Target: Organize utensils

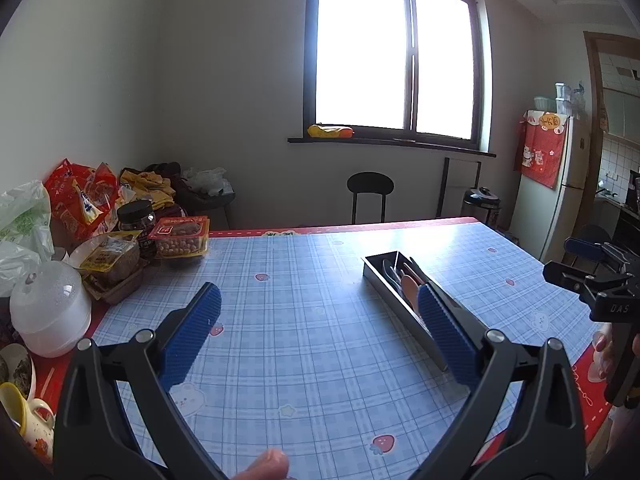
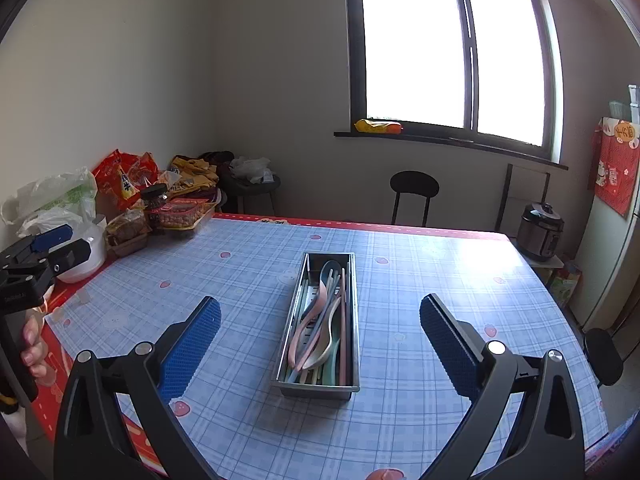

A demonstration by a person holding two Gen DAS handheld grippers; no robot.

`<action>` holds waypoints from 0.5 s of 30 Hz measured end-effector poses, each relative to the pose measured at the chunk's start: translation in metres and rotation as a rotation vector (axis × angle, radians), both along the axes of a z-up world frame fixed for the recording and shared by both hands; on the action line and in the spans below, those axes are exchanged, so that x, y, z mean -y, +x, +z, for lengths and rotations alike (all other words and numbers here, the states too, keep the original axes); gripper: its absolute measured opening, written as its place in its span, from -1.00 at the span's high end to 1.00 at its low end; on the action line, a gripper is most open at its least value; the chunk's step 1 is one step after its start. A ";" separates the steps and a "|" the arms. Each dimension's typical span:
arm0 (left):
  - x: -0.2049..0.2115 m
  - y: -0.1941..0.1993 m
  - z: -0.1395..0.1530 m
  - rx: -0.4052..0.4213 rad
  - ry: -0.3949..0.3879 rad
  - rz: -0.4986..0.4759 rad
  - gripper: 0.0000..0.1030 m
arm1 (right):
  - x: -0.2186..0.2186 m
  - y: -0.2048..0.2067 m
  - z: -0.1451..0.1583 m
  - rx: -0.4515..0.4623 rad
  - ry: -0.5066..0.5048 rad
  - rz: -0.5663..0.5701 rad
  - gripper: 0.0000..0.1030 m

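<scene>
Both sets of jaws stand fully wide with nothing between the blue ribbed pads. Left gripper [image 1: 320, 332] hangs over bare checked cloth; right gripper [image 2: 320, 336] frames the long stainless-steel utensil tray [image 2: 352, 320] from above, clear of it.

We judge the step in hand to be the pull-back after the last placement. To do it well, we keep both tools high and apart, with no pad clipping the tray rim on the way out, and we check that no handle rides up over a wall before calling it done.

Tray contents, right wrist view: pastel plastic spoons [image 2: 316, 312] in pink, grey-blue and pale green, overlapping with bowls toward the far end and middle, plus several slim pastel chopsticks [image 2: 343, 312] lying lengthwise. All sit inside the walls as far as we can see. No loose utensil shows on the blue plaid surface [image 2: 240, 420].

Tray position: mid-surface, long axis running away from us, well apart from the clutter at the far left corner.

That corner: a dark-lidded glass jar [image 1: 137, 220] with dark contents, and a clear red-labelled tub of nuts [image 1: 180, 240] just beside it.
</scene>
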State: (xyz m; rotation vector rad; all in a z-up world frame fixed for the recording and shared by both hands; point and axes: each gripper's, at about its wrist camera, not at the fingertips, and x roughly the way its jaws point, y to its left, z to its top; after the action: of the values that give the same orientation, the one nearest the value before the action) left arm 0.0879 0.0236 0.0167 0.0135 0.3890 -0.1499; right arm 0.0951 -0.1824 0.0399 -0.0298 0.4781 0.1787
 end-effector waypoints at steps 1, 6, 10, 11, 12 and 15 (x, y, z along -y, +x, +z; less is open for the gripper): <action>-0.003 -0.002 -0.001 -0.001 -0.003 0.005 -0.89 | -0.001 -0.002 0.001 -0.001 -0.005 -0.003 -0.90; -0.007 -0.008 -0.002 -0.007 0.012 0.024 -0.89 | 0.001 -0.012 0.002 -0.008 -0.027 -0.024 -0.90; -0.005 -0.012 0.000 0.005 0.029 0.031 -0.89 | 0.001 -0.014 0.001 -0.018 -0.044 -0.050 -0.90; -0.005 -0.012 0.000 0.006 0.032 0.033 -0.89 | 0.002 -0.014 0.001 -0.017 -0.043 -0.052 -0.90; -0.005 -0.012 0.000 0.008 0.034 0.034 -0.89 | 0.003 -0.015 0.002 -0.015 -0.039 -0.051 -0.90; -0.005 -0.011 0.001 0.006 0.039 0.033 -0.89 | 0.005 -0.015 0.002 -0.014 -0.040 -0.058 -0.90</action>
State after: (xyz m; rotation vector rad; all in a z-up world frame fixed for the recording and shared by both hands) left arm 0.0765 0.0284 0.0181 0.0455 0.3859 -0.1094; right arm 0.0799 -0.1874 0.0420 -0.0534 0.4959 0.1129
